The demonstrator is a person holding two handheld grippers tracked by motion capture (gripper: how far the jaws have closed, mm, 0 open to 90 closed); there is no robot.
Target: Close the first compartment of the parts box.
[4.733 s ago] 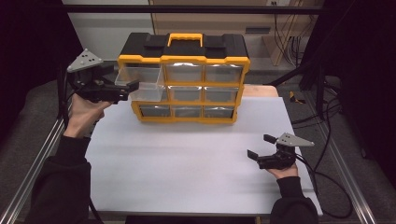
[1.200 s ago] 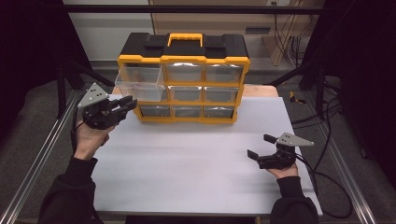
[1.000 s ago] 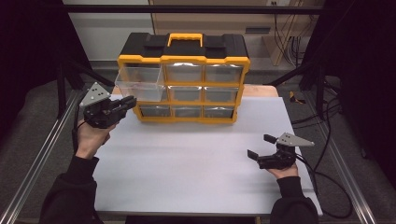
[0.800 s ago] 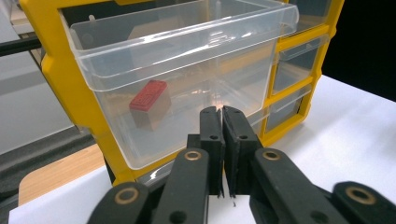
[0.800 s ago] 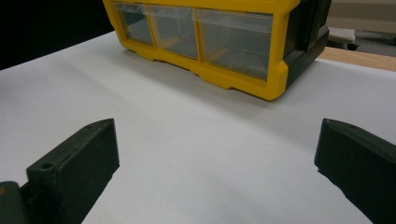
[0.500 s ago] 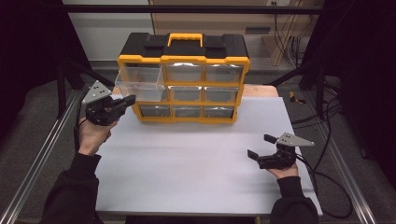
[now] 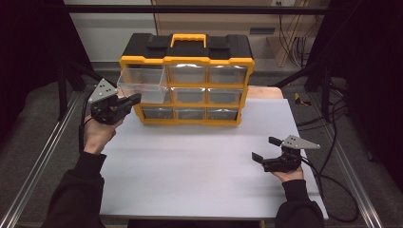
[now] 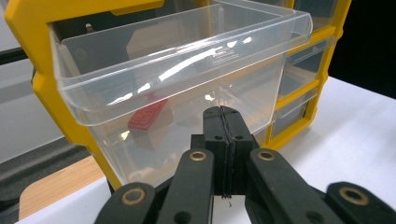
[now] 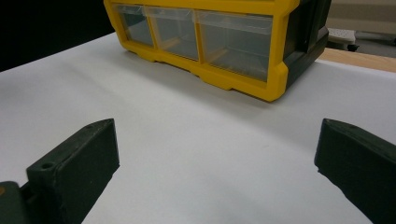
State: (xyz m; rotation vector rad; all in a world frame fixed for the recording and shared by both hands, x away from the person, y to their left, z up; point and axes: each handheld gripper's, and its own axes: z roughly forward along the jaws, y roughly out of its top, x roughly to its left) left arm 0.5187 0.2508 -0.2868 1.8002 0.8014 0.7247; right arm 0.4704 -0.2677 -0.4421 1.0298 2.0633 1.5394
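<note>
A yellow and black drawer organizer (image 7: pixel 187 61) stands at the back of the white table (image 7: pixel 190 175). Its top left clear drawer (image 7: pixel 142 84) is pulled out. In the left gripper view a red-topped wooden block (image 8: pixel 148 115) lies inside the clear drawer (image 8: pixel 177 60). My left gripper (image 7: pixel 135 99) is shut with nothing between its jaws. Its tip (image 8: pixel 223 113) sits right at the drawer's front wall, low down; I cannot tell if it touches. My right gripper (image 7: pixel 265 149) rests open near the table's front right, with bare table between its jaws (image 9: pixel 217 128).
The organizer's other drawers (image 7: pixel 209 97) are all pushed in; its bottom row (image 9: pixel 196 35) shows in the right gripper view. A metal rail (image 7: pixel 38 166) runs along the table's left side. Cables (image 7: pixel 328 137) lie to the right of the table.
Since the oldest frame the left hand has come down from beside the drawer to its front. Over the last second the left jaws have closed fully. The right hand has kept still.
</note>
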